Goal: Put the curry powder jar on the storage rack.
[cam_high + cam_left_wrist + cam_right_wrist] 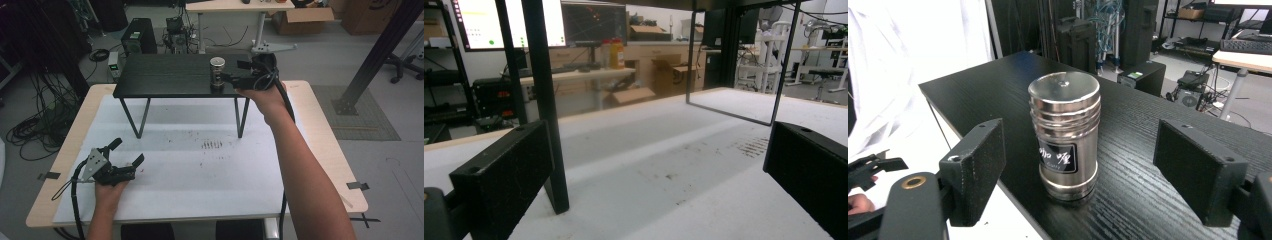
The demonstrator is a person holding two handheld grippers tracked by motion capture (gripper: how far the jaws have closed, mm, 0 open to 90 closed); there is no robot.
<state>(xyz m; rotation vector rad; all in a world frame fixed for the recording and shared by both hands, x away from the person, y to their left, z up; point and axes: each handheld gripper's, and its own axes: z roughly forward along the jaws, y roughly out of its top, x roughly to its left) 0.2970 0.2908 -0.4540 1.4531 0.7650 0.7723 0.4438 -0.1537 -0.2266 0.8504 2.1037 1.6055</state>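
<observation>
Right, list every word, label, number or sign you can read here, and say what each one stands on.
Black label on the upright silver metal canister on the black wooden shelf: white characters, too blurred to read.
Bright monitor screens behind the white table: content too small to read.
Brown cardboard boxes on the floor: a dark mark, no legible word.
Nothing else carries legible text.

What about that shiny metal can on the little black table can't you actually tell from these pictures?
- Metal canister: label writing too small and blurred, right gripper view.
- Its far side: hidden by its own body.
- Its contents: closed lid hides them.
- High view: canister tiny, base partly behind the right gripper.
</observation>
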